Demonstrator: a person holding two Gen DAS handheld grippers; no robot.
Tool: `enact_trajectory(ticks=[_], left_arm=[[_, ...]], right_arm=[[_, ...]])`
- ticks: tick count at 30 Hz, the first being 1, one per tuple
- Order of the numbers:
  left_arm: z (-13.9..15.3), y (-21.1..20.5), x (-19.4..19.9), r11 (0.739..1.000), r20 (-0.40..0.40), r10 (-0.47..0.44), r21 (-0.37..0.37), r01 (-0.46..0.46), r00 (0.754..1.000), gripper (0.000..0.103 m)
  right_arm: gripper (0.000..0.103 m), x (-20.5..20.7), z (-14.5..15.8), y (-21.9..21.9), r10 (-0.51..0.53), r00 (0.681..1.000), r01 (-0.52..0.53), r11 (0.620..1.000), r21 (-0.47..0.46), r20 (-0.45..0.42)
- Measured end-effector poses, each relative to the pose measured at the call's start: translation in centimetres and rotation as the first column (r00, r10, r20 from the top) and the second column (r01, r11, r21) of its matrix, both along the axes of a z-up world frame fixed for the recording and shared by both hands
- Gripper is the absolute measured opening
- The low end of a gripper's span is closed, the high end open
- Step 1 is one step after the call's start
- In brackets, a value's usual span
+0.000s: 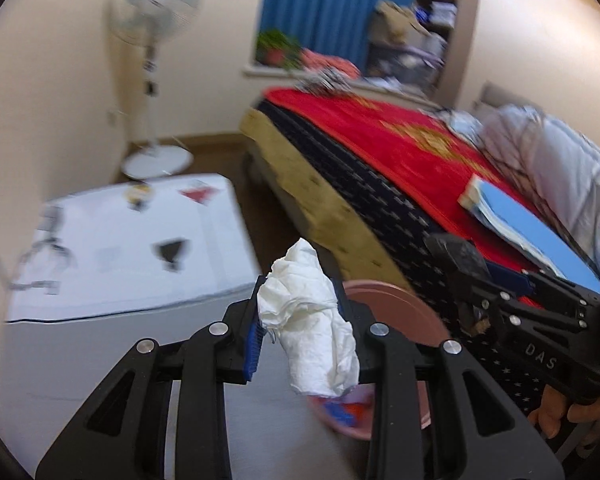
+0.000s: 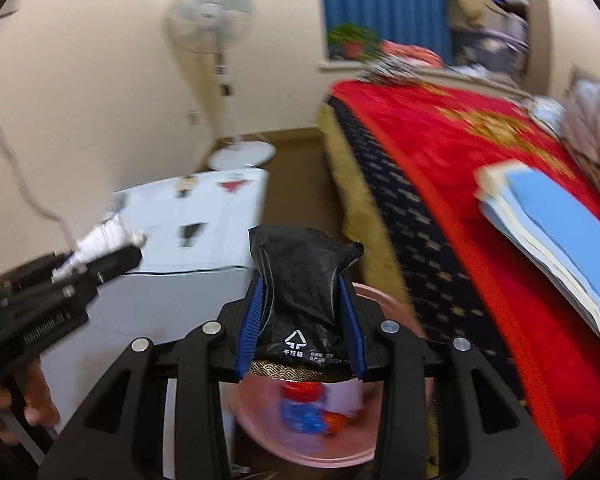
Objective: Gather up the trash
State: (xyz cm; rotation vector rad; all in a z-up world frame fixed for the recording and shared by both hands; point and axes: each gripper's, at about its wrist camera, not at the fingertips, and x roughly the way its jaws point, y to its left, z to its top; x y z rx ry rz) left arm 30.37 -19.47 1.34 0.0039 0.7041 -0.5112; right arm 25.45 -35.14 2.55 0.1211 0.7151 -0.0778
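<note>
My left gripper [image 1: 300, 316] is shut on a crumpled white tissue [image 1: 312, 324] and holds it above the near rim of a pink bin [image 1: 396, 304]. My right gripper [image 2: 300, 320] is shut on a black snack wrapper [image 2: 300, 280] directly over the same pink bin [image 2: 260, 424], which holds red, blue and white trash. The right gripper also shows in the left wrist view [image 1: 460, 264] at the right, over the bin. The left gripper with the tissue shows in the right wrist view [image 2: 100, 256] at the left.
A white appliance [image 1: 120, 260] with stickers stands left of the bin. A bed with a red blanket [image 1: 400, 148] is on the right, with a blue book [image 1: 532, 232] on it. A standing fan [image 1: 152, 80] is by the far wall.
</note>
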Motion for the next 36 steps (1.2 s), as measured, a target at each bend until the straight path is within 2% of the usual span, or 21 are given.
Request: enact_trajectory(ticks=[3,6,8,10,11,12,13,15,18,21,23,26,28,31,36], left_arm=[[-2.2,-3.4,1.1,0.998,-0.048,-0.049,0.025,0.05,0.998,0.031],[-4.5,-6.0,1.9,0.994,-0.091,-0.073,0.073,0.08,0.993,0.032],[-5.8,-7.2,2.4,0.992,-0.114,-0.067,0.095,0.078,0.991,0.042],[-6.8,-7.5,2.7,0.993,-0.134,-0.055,0.099,0.069,0.989,0.067],[-7.1,-7.7,2.9,0.993,-0.149,-0.055,0.097,0.07,0.987,0.073],[-7.4,-7.8,3.0,0.993,-0.159,-0.047,0.104,0.064,0.986,0.081],[-7.7,-7.8,3.2,0.992,-0.164,-0.024,0.119,0.044,0.986,0.087],[-8.2,-7.3,3.4,0.992,-0.164,-0.01,0.124,0.03,0.986,0.092],[-7.9,-7.1,3.1,0.989,-0.126,-0.005,0.147,0.024,0.992,0.092],[-6.2,-6.2,1.7,0.981,-0.06,0.002,0.194,0.01,0.998,0.092],[-3.4,-4.7,-0.4,0.977,0.02,0.023,0.21,-0.027,1.0,0.092],[1.6,-0.8,-5.1,0.982,0.127,0.067,0.165,-0.087,0.99,0.093],[4.4,2.1,-8.7,0.982,0.151,0.1,0.141,-0.122,0.984,0.096],[7.6,6.9,-15.2,0.971,0.206,0.157,0.144,-0.189,0.966,0.096],[8.8,12.7,-23.2,0.945,0.19,0.274,0.13,-0.301,0.943,0.096]], right_arm=[[0.038,0.5,-2.0,-3.2,-0.058,0.997,0.059,0.998,0.032,-0.058],[0.039,0.9,-3.1,-4.4,-0.072,0.993,0.076,0.996,0.036,-0.097],[0.042,1.2,-4.0,-4.9,-0.065,0.99,0.071,0.997,0.044,-0.129],[0.048,1.3,-4.9,-5.2,-0.068,0.984,0.076,0.996,0.044,-0.163],[0.05,1.3,-5.2,-5.3,-0.069,0.982,0.079,0.996,0.048,-0.174],[0.056,1.3,-5.5,-5.4,-0.067,0.981,0.079,0.995,0.057,-0.185],[0.067,1.3,-5.8,-5.8,-0.078,0.977,0.092,0.994,0.059,-0.197],[0.083,1.1,-6.0,-6.1,-0.102,0.975,0.114,0.992,0.053,-0.198],[0.084,0.8,-5.7,-6.4,-0.107,0.978,0.119,0.991,0.056,-0.18],[0.084,-0.1,-3.9,-6.3,-0.132,0.982,0.14,0.989,0.05,-0.135],[0.085,-2.0,-1.2,-5.6,-0.151,0.987,0.154,0.987,0.044,-0.063],[0.097,-7.0,3.3,-3.0,-0.143,0.987,0.139,0.989,0.055,0.079],[0.098,-10.9,5.6,-0.6,-0.105,0.983,0.099,0.994,0.049,0.151],[0.098,-17.1,7.8,3.4,-0.031,0.979,0.026,0.999,0.029,0.201],[0.098,-25.1,8.7,8.1,-0.005,0.973,-0.001,1.0,0.024,0.233]])
